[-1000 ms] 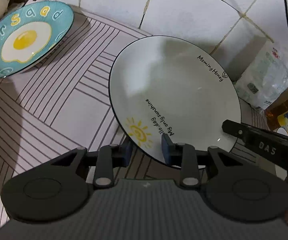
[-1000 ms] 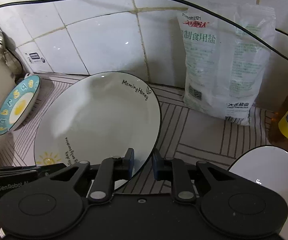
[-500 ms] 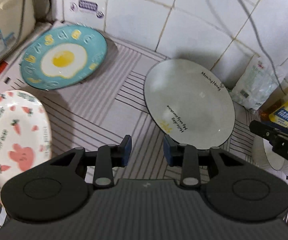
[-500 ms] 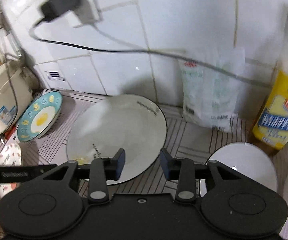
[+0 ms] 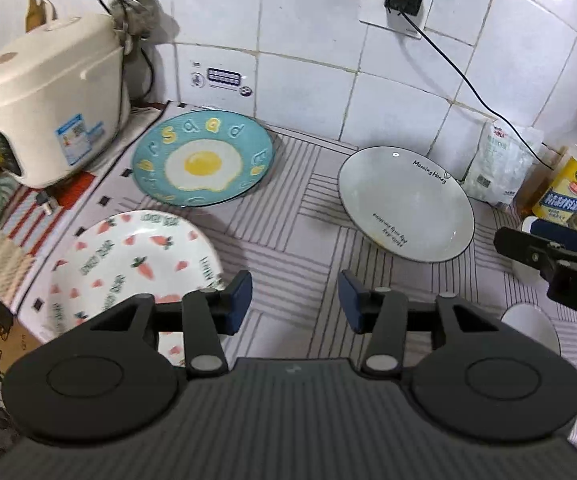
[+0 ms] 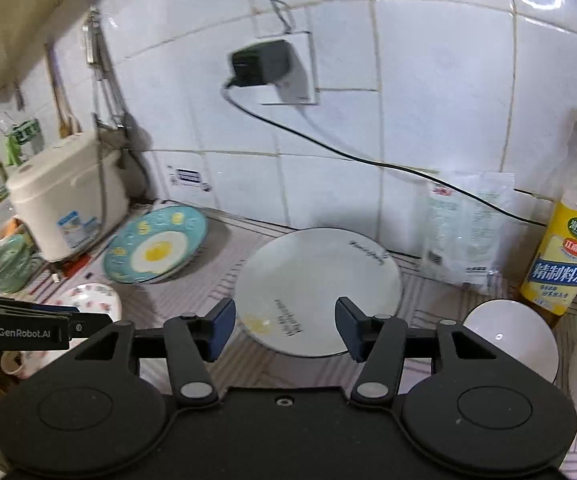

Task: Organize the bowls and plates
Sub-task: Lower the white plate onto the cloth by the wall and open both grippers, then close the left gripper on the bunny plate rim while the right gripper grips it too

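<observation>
Both grippers hang above and short of the white plate (image 5: 406, 204), tilted down toward it. The left gripper (image 5: 294, 300) sits off the plate's left near edge; its jaws have just been opening, with nothing between them. The right gripper (image 6: 284, 328) looks over the plate's near rim; its jaws have just been opening too, wider, pads clear of it.
</observation>
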The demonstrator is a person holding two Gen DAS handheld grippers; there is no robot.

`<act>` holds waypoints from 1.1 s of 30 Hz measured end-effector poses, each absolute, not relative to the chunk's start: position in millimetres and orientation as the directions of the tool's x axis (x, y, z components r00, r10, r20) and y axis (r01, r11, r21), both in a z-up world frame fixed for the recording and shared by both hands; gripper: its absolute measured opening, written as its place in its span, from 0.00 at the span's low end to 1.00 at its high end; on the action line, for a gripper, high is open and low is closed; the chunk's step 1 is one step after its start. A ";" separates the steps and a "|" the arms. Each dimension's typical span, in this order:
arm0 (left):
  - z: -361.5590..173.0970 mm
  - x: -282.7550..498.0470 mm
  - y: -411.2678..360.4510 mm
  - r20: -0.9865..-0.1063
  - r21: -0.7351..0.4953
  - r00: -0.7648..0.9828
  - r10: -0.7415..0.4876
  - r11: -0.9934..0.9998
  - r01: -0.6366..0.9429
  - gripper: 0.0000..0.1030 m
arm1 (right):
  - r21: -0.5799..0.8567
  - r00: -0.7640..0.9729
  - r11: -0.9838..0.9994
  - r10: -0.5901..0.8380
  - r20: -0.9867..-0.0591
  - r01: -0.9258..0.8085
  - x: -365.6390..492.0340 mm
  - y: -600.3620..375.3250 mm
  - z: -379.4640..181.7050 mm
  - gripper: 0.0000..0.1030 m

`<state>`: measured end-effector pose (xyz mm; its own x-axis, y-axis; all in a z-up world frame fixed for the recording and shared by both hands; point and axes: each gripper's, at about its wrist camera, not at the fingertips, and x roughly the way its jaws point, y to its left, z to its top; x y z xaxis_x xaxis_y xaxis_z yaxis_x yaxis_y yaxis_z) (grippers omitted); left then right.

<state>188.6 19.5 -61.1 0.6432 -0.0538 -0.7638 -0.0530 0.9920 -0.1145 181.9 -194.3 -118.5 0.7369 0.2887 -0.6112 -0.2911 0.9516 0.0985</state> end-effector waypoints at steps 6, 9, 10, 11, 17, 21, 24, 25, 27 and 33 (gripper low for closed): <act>-55.6 157.0 46.4 -0.764 -0.116 0.644 -0.043 0.991 -0.070 0.55 | 0.116 0.730 0.937 0.331 -0.598 -0.330 155.9 -173.0 -111.6 0.66; -57.0 145.9 57.7 -0.765 -0.117 0.644 -0.031 0.989 -0.091 0.56 | 0.110 0.727 0.929 0.346 -0.593 -0.352 142.9 -160.7 -110.4 0.69; -57.8 142.6 61.0 -0.766 -0.118 0.643 -0.029 0.988 -0.096 0.57 | 0.105 0.726 0.927 0.349 -0.592 -0.361 139.8 -156.3 -110.4 0.69; -58.9 139.9 64.4 -0.767 -0.116 0.641 -0.026 0.988 -0.100 0.57 | 0.102 0.724 0.924 0.355 -0.591 -0.370 136.2 -151.6 -110.5 0.69; -66.5 132.6 80.0 -0.786 -0.103 0.618 -0.006 0.987 -0.120 0.63 | 0.089 0.719 0.909 0.379 -0.582 -0.407 118.7 -129.7 -113.8 0.70; -70.6 132.0 86.5 -0.794 -0.093 0.608 -0.003 0.989 -0.117 0.67 | 0.095 0.711 0.899 0.399 -0.578 -0.427 111.7 -118.3 -117.5 0.71; -73.3 133.0 91.4 -0.796 -0.078 0.605 0.012 0.989 -0.122 0.72 | 0.107 0.703 0.893 0.413 -0.579 -0.437 111.1 -110.7 -121.6 0.72; -74.8 133.7 93.7 -0.798 -0.075 0.602 0.015 0.989 -0.124 0.74 | 0.111 0.701 0.892 0.417 -0.579 -0.439 111.0 -108.0 -123.6 0.72; -78.1 134.8 97.9 -0.801 -0.068 0.598 0.022 0.989 -0.128 0.76 | 0.117 0.699 0.892 0.419 -0.579 -0.438 112.1 -103.9 -128.1 0.72; -95.7 137.8 116.1 -0.796 -0.057 0.603 0.050 0.986 -0.158 0.80 | 0.172 0.700 0.874 0.470 -0.538 -0.455 116.7 -90.3 -151.4 0.72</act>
